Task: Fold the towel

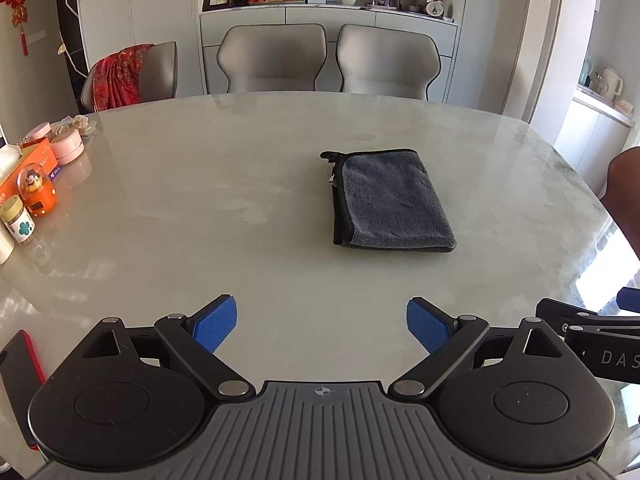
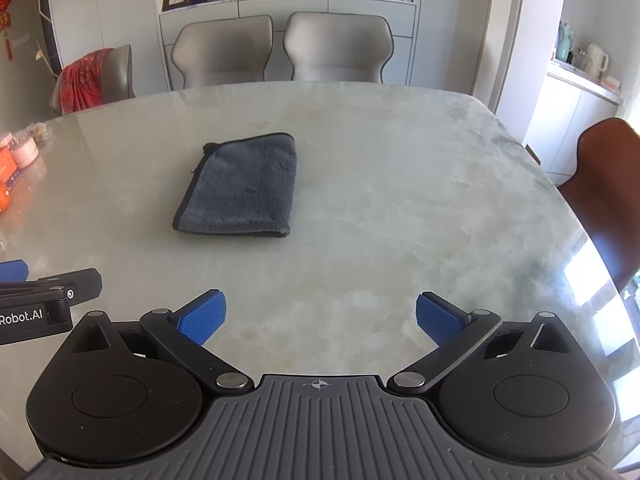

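A dark grey towel with black edging lies folded into a small rectangle on the pale marble table. In the right wrist view the same towel sits ahead and to the left. My left gripper is open, well short of the towel, with only bare table between its blue pads. The right gripper is also open and holds nothing, its blue pads spread wide over the table. Each gripper's black body shows at the side edge of the other's view.
Jars, pink tins, an orange box and an orange toy crowd the table's left edge. A red-cased phone lies near the front left. Two grey chairs stand behind the table, a brown chair at the right.
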Available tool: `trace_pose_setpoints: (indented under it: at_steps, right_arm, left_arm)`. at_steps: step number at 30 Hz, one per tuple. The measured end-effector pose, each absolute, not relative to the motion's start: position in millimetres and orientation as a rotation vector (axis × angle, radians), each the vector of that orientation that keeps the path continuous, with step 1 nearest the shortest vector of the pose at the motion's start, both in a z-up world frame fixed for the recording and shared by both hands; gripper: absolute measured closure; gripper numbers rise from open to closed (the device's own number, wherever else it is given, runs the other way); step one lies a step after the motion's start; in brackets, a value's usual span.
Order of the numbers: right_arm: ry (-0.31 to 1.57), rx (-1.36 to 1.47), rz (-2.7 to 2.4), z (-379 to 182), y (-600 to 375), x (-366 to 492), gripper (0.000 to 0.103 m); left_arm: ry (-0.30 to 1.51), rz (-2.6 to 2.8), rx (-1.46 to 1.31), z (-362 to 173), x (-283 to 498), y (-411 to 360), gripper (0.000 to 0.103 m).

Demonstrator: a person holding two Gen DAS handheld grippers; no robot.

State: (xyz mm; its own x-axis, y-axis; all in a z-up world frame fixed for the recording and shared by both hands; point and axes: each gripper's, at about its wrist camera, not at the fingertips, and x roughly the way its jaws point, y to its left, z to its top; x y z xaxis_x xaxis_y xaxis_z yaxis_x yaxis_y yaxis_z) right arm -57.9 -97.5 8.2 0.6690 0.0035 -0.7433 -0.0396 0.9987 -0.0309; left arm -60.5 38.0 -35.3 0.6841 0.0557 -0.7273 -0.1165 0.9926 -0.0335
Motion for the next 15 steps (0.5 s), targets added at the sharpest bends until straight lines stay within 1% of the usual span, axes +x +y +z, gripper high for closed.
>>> trace_pose_setpoints:
  at_steps: [6,8,9,15]
  right_arm:
    - [0.837,-0.046,0.014,7.7,-97.6,-59.0,0.001]
    - [0.841,-0.048,0.016,7.0,-97.1,-59.1,0.001]
    - [0.843,-0.049,0.017,6.7,-96.9,-59.1,0.001]
    - [0.850,-0.054,0.023,5.8,-99.0,-54.5,0.001]
  left_arm:
    - [0.824,0.118,-0.055,-37.3,-56.5,38.7,0.007]
    - [0.818,0.123,-0.055,-36.8,-57.0,38.8,0.002]
    - [0.812,0.125,-0.055,-36.2,-57.4,39.2,0.002]
    - [0.802,0.124,-0.039,-35.3,-55.8,40.7,0.002]
